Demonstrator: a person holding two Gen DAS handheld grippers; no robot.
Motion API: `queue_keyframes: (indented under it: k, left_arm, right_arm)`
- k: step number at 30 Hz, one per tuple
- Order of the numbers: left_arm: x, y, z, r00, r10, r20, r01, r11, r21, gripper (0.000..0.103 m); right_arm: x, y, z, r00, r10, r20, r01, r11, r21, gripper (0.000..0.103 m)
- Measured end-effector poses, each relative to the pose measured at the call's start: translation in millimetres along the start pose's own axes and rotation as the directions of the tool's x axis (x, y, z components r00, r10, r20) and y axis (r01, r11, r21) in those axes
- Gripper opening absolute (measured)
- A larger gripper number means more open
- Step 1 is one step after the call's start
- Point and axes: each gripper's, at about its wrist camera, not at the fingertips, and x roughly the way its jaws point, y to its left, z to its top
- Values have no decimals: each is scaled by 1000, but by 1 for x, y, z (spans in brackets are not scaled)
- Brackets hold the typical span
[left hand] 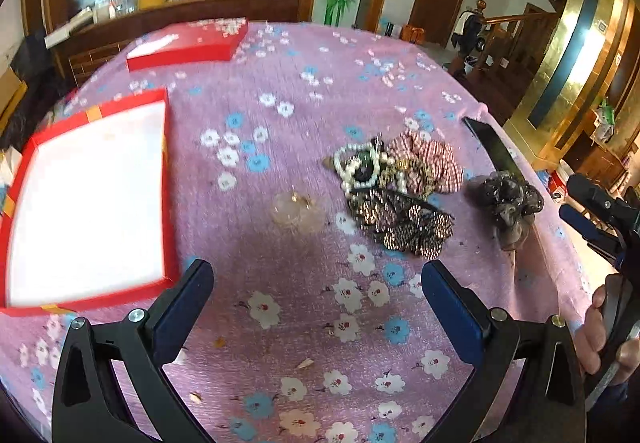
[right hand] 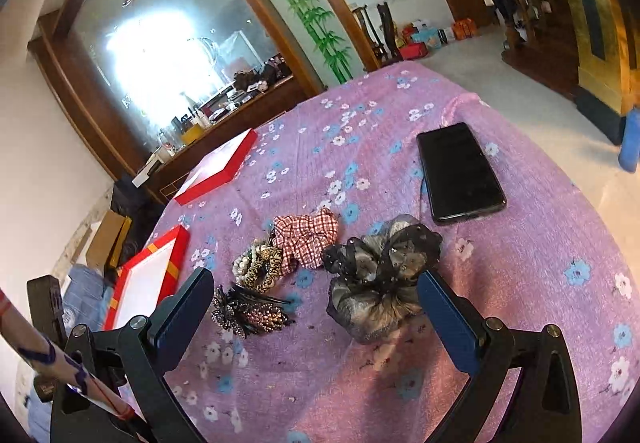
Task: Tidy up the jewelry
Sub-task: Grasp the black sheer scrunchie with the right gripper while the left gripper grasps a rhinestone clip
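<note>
A pile of jewelry lies on the pink floral tablecloth: a pearl bracelet, a rhinestone hair clip, a red checked scrunchie and a black gauze scrunchie. A clear pouch lies left of the pile. The open red box with a white inside sits at the left. My left gripper is open and empty, short of the pile. My right gripper is open and empty; the black scrunchie and hair clip lie just beyond its fingertips. The box shows at the left.
The red box lid lies at the far side of the table, also in the right wrist view. A black phone lies at the right near the table edge. A wooden sideboard with clutter stands beyond the table.
</note>
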Motion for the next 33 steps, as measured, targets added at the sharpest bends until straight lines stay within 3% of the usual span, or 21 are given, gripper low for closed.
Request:
queue_keyframes:
  k: [1, 2, 8, 12, 21, 23, 25, 28, 31, 33]
  left_arm:
    - [-3, -2, -4, 999, -8, 47, 8, 1000, 6, 103]
    - [-4, -4, -3, 999, -15, 48, 15, 1000, 9, 103]
    - [0, -12, -1, 1000, -17, 12, 17, 1000, 23, 103]
    - [2, -14, -1, 1000, -19, 4, 19, 1000, 23, 103]
    - [9, -24, -5, 1000, -3, -22, 4, 999, 52, 103]
    - [10, -26, -6, 1000, 0, -26, 2, 998, 57, 103]
    - [12, -27, -6, 1000, 3, -31, -1, 998, 58, 103]
    - [16, -30, -5, 999, 2, -36, 0, 998, 59, 103]
    - [21, -35, -1, 999, -11, -46, 14, 998, 63, 103]
    - [24, -39, 3, 998, -22, -51, 25, 998, 65, 103]
  right_arm:
    - [-2, -2, 2, 1000, -2, -5, 2, 1000, 4, 103]
    - [-5, -3, 4, 1000, -26, 0, 26, 1000, -4, 103]
    - [-10, -23, 15, 990, -136, -36, 136, 991, -8, 103]
    - [10, -35, 17, 983, -145, -116, 147, 989, 4, 103]
    - [62, -10, 15, 953, -246, -178, 210, 958, -195, 103]
    - [73, -4, 9, 933, -313, -178, 259, 927, -271, 100]
    - [80, -5, 5, 922, -337, -191, 275, 917, -290, 72]
    - [82, -15, 2, 922, -323, -212, 261, 926, -273, 47]
    - [73, -23, 4, 947, -268, -177, 225, 947, -231, 36]
    - [67, -26, 4, 963, -230, -143, 199, 959, -204, 35]
